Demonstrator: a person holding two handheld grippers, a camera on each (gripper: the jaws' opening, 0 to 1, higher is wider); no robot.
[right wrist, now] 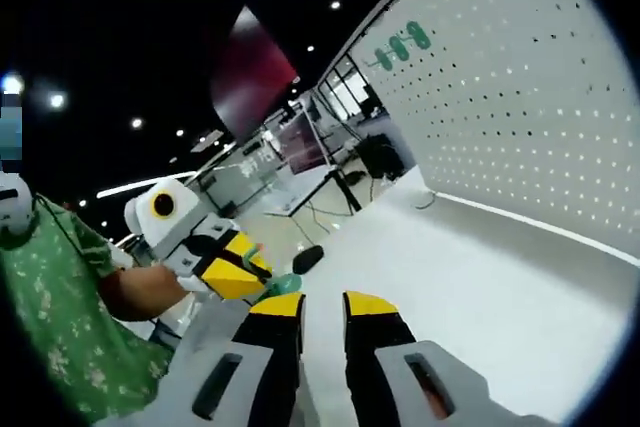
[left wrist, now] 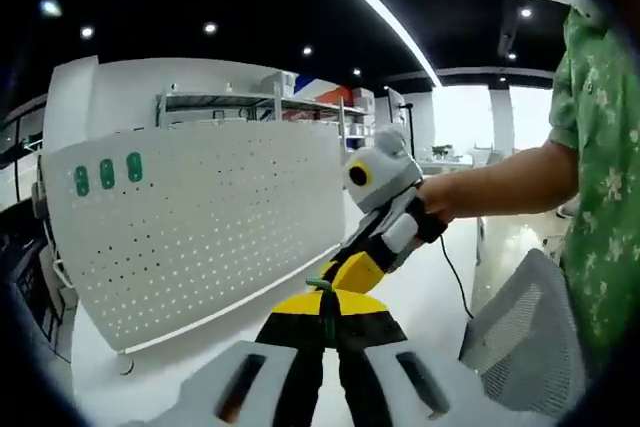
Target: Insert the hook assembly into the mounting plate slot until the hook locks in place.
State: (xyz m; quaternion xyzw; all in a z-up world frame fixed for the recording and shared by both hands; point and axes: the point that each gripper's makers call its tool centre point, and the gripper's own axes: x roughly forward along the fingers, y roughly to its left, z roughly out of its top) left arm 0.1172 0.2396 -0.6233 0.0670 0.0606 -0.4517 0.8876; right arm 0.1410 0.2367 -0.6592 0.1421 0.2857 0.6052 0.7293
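Note:
A white pegboard mounting plate [left wrist: 200, 227] stands upright on the white table, with three green hooks [left wrist: 105, 172] high at its left. In the left gripper view my left gripper [left wrist: 327, 297] is shut on a thin green hook piece [left wrist: 322, 309], in front of the plate's lower right corner. My right gripper [left wrist: 345, 272] reaches in from the right, its yellow tips just above that piece. In the right gripper view my right gripper [right wrist: 322, 302] stands open with a bare gap. The left gripper [right wrist: 255, 272] holds the green piece [right wrist: 283, 285] beside its left tip. The plate [right wrist: 520, 127] fills the right.
A person in a green patterned shirt [left wrist: 605, 187] holds the right gripper. A grey mesh chair back [left wrist: 520, 322] is at the lower right. White table surface [right wrist: 480, 287] stretches before the plate. Shelves and desks stand further back.

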